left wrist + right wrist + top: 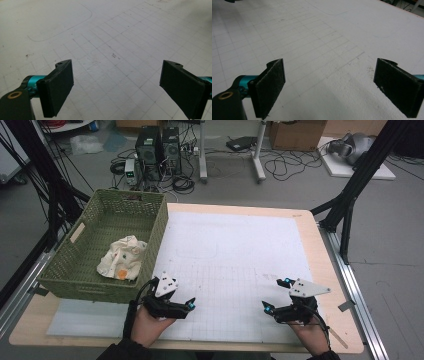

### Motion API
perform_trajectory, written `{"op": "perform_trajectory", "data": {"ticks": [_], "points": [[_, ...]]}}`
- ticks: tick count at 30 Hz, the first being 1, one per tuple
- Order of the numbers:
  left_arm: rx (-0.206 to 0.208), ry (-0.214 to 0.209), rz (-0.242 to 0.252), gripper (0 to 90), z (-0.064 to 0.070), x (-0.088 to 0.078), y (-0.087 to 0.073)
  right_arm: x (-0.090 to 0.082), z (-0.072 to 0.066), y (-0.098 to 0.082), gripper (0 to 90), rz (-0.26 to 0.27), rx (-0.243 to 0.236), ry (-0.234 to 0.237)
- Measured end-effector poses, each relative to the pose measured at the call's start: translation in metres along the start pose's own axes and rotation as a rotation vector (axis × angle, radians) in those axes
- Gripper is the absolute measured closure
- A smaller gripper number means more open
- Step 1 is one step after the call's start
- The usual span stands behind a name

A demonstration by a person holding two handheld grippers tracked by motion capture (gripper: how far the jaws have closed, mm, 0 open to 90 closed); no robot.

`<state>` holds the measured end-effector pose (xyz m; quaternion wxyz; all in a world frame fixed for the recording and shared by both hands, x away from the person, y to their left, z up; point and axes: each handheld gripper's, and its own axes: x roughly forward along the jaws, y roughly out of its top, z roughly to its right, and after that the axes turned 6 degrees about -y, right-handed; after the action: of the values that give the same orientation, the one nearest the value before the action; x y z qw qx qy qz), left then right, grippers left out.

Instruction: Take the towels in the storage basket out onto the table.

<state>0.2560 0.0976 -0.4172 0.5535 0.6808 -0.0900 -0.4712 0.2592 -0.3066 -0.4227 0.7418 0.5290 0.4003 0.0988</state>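
Observation:
My left gripper (175,292) hovers over the near left part of the white gridded mat (235,255), held by a hand that comes in from the bottom edge. In the left gripper view its black jaws stand wide apart, the gripper (117,86) open over bare grid lines with nothing between the pads. My right gripper (276,295) rests over the near right part of the mat, also hand-held. In its own view the right gripper (329,87) is open, with only the mat between its worn pads (270,87).
A green woven basket (65,270) stands at the table's left, just beyond my left gripper, holding a crumpled cream cloth (122,257) with coloured prints. The wooden table edge (325,265) frames the mat. Black frame posts, computers and cables are on the floor beyond.

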Motion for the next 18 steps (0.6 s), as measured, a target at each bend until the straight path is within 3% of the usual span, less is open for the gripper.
{"op": "perform_trajectory", "data": {"ticks": [18], "points": [[-0.012, -0.007, 0.003, 12.2, -0.0001, 0.0006, 0.0004, 0.0008, -0.0005, -0.0005, 9.5, 0.001, 0.004, 0.004]]}}
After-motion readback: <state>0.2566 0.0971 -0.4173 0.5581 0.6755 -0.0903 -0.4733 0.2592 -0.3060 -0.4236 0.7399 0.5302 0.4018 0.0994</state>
